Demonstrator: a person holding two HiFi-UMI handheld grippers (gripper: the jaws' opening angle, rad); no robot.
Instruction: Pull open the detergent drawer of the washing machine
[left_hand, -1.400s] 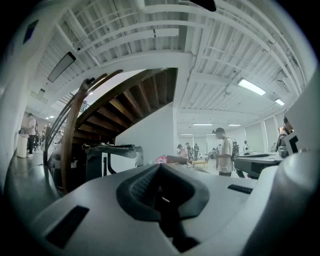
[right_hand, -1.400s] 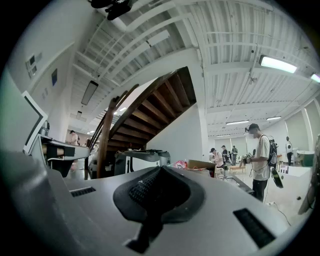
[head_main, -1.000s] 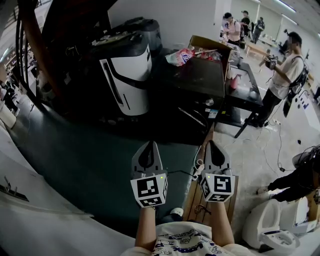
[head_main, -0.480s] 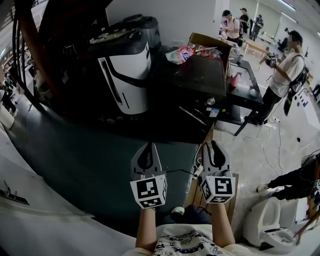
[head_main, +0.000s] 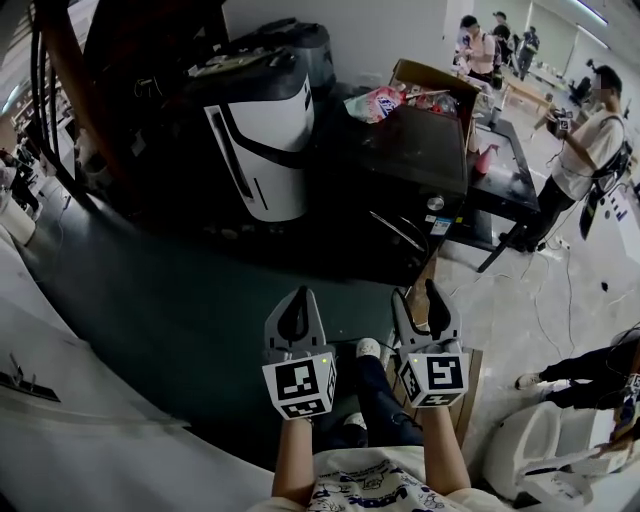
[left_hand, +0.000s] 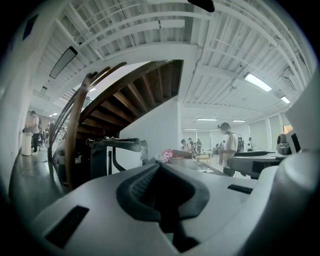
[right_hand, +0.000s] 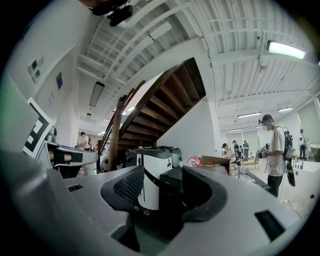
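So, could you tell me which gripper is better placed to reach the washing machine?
Likely the right gripper: its fingers have just been opening, empty, and aim at the washing machine; the left gripper is shut.

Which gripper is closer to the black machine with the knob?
Right. The right gripper, jaws just opened, empty, faces the black machine, short of it; the left gripper sits farther left.

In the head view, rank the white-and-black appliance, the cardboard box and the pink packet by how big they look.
Largest: white-and-black appliance.
Next: cardboard box.
Smallest: pink packet, only slightly smaller than the box; both sit farther from the camera.
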